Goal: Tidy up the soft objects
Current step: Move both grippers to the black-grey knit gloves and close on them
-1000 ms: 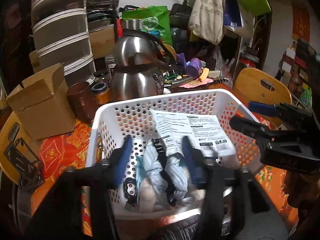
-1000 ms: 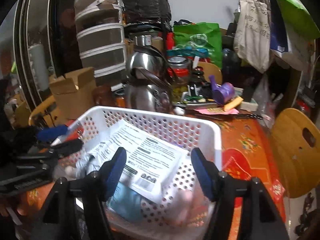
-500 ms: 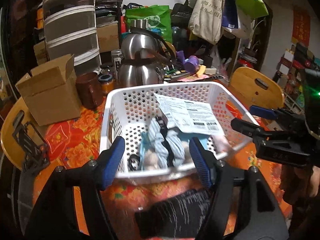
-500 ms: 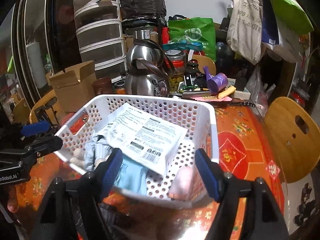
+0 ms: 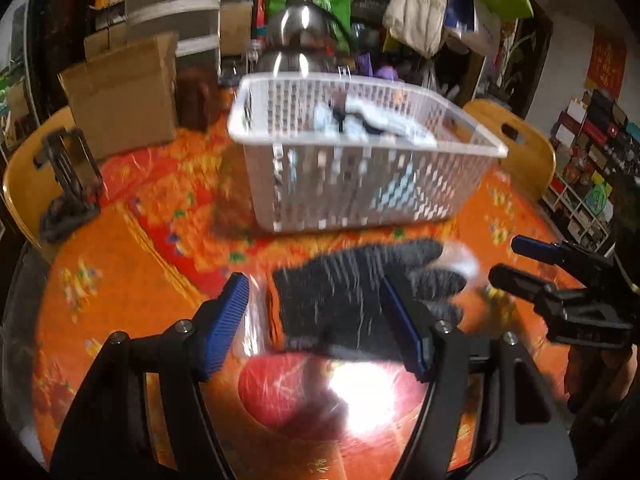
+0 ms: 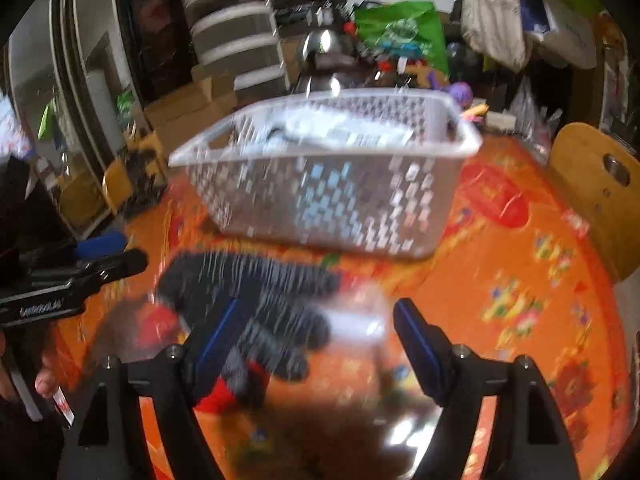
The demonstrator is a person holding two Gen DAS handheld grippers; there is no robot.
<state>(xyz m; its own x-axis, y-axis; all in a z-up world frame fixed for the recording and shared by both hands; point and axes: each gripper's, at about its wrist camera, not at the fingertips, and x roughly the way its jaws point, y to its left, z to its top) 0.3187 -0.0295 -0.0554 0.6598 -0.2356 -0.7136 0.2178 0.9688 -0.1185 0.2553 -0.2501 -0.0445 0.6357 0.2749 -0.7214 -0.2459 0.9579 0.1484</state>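
While both views are smeared by motion blur, white lettering shows on the side of the left gripper point(image 6: 100, 252) as seen from the right wrist camera, too blurred to read. From its own camera the left gripper point(image 5: 316, 320) is low over the orange patterned tablecloth point(image 5: 120, 248), blue-padded jaws spread wide and holding nothing, with the black knit glove point(image 5: 352, 292) lying flat between them. The right gripper point(image 6: 316, 340) is likewise released and empty; the glove point(image 6: 256, 292) sits at its 10 o'clock, its fingertips reaching between the jaws. Beyond the glove, at 12 o'clock, the white perforated basket point(image 5: 360, 184) stands on the cloth with pale blue fabric point(image 5: 372, 120) piled inside. A cardboard box point(image 5: 120, 92) sits at 10 o'clock.
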